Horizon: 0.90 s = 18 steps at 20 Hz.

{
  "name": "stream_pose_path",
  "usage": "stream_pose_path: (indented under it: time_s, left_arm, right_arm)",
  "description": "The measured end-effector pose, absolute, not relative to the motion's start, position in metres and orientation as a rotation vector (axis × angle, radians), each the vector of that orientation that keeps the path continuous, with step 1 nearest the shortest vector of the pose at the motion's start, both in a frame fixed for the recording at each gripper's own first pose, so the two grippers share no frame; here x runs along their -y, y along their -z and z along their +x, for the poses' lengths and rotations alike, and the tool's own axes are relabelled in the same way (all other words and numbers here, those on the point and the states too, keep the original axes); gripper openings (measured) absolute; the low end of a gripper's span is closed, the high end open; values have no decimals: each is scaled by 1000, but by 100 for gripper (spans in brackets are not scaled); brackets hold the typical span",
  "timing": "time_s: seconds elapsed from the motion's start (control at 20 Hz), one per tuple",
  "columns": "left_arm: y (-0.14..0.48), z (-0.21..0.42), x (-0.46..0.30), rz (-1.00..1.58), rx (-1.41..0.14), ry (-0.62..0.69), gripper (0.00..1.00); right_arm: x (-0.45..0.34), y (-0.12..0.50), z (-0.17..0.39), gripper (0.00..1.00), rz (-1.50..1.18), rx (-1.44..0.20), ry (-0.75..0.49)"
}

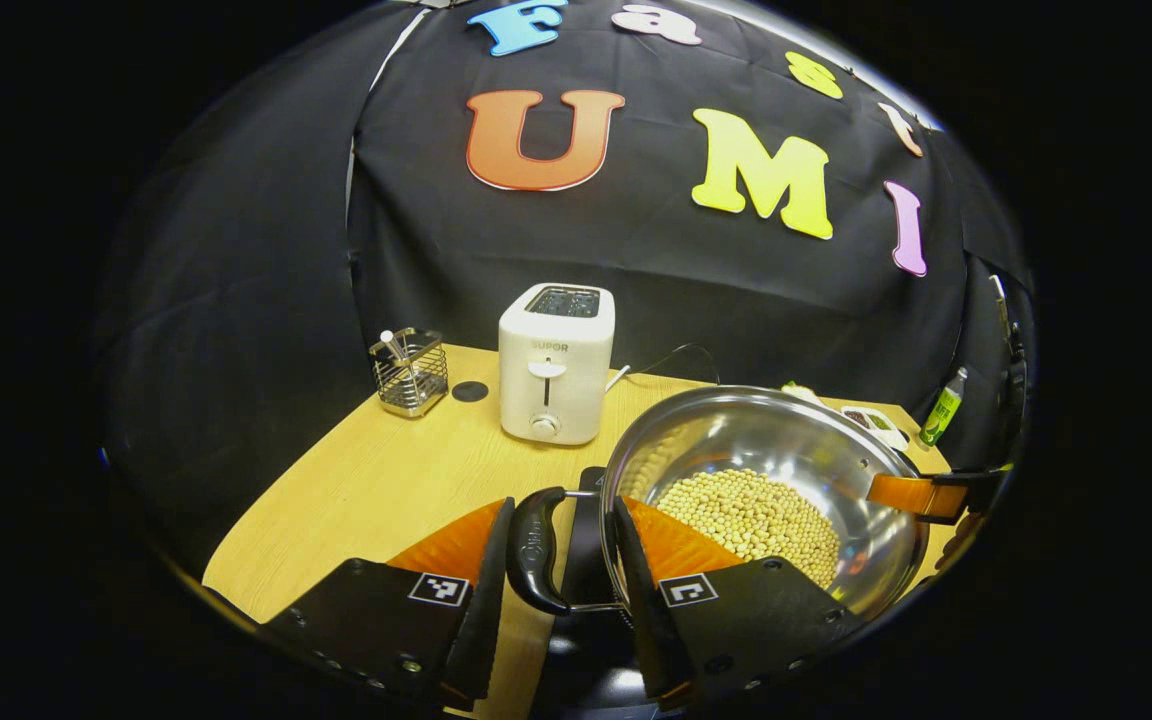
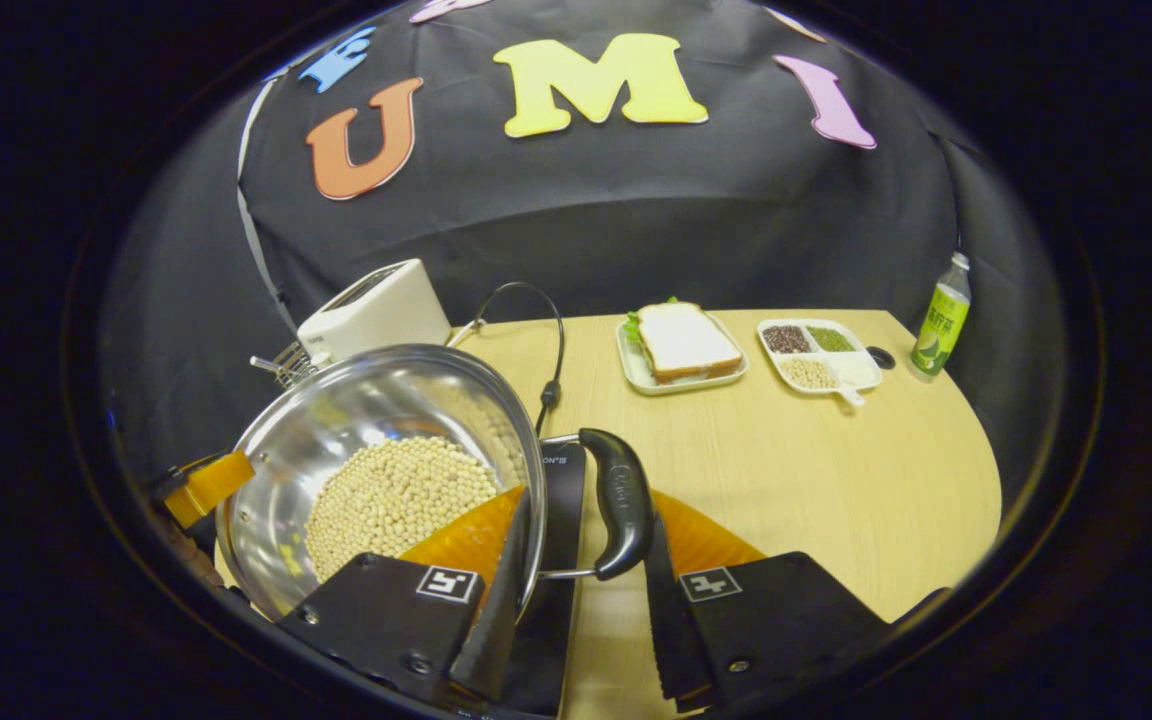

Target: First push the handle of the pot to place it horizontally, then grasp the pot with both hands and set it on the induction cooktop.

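The steel pot, with a heap of pale beans in its bottom, is carried between two grippers, one at each of its black side handles. In the left gripper view, the left gripper has its two fingers set either side of the near handle; there seems to be a sliver of space around the grip, so I cannot tell whether they truly pinch it. Straight ahead of it stands a white toaster, with a wire utensil holder off to its left. In the right gripper view, the right gripper straddles the other handle and the pot's rim, again spread wide enough that a firm clamp is not certain. The black induction cooktop lies directly under this gripper, beneath the pot's edge. Farther ahead and to its right sit a sandwich plate, a divided dish and a green bottle on the wooden table.
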State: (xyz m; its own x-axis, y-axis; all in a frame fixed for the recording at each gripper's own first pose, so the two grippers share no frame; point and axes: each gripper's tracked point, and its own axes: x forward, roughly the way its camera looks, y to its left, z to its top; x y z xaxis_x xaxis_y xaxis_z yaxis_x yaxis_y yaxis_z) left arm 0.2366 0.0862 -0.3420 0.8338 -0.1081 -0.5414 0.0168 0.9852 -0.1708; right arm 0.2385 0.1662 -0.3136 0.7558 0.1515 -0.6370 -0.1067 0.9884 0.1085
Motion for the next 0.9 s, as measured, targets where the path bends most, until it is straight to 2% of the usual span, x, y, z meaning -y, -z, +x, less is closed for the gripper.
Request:
stream_pose_path:
  time_s: [0.35, 0.4, 0.45, 0.65, 0.8, 0.85, 0.9]
  left_arm:
    - [360, 237, -86, -185, -603, 74, 54]
    - [359, 236, -86, -201, -599, 80, 45]
    - [359, 236, -86, -221, -595, 82, 56]
    - [359, 234, -90, -270, -591, 78, 60]
    - [349, 233, -100, -240, -553, 48, 70]
    - [348, 233, -104, -225, -548, 36, 80]
    - [346, 230, -105, -214, -547, 31, 83]
  right_arm:
    - [-166, 327, 236, 59, 91, -705, -130]
    - [-165, 327, 236, 62, 94, -699, -128]
    - [-164, 327, 236, 63, 93, -693, -129]
    - [-162, 326, 232, 72, 84, -662, -117]
    - [-162, 322, 223, 79, 71, -662, -125]
    - [-161, 318, 221, 78, 69, -652, -134]
    - [-160, 314, 218, 80, 65, -643, -135]
